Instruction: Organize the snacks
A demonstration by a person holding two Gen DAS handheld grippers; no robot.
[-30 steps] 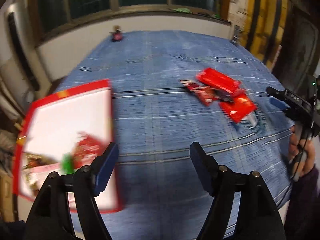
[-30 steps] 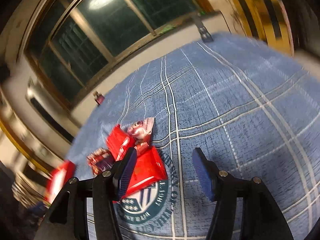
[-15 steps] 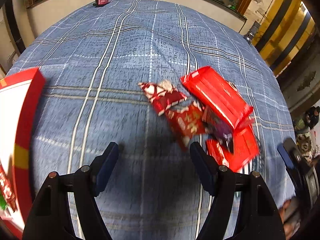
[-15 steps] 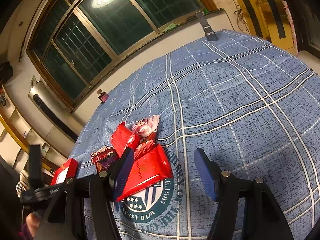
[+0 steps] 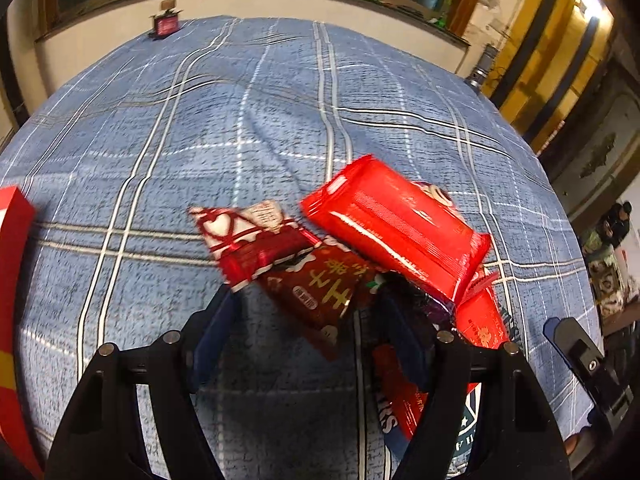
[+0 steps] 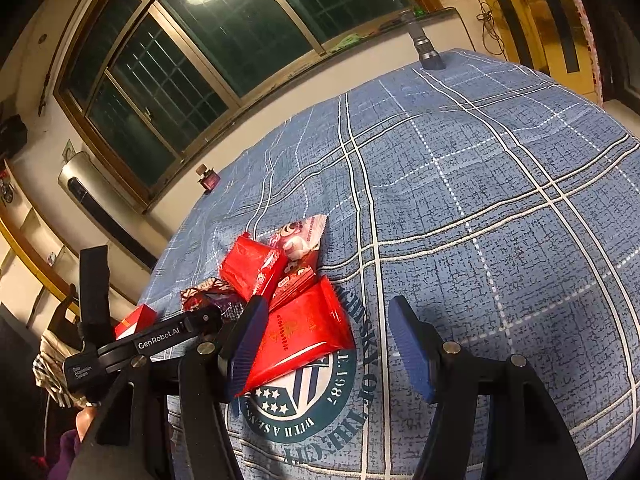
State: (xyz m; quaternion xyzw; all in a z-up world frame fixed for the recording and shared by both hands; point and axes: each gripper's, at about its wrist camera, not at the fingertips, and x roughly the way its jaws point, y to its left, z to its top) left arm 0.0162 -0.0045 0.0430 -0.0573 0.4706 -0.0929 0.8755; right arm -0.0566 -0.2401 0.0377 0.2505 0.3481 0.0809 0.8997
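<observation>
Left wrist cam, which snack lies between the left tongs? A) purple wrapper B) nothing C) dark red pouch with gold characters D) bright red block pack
C: the dark red pouch with gold characters has its near end between the left tongs, whose jaws have just been closing but do not press on it.

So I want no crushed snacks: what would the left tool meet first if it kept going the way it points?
Probably the dark red snack packet lying between the left tool's open fingers, at the pile's near edge; depth is unclear.

left gripper (image 5: 306,330) black frame | blue jaws | silver screws | GenRobot.AI lettering
</observation>
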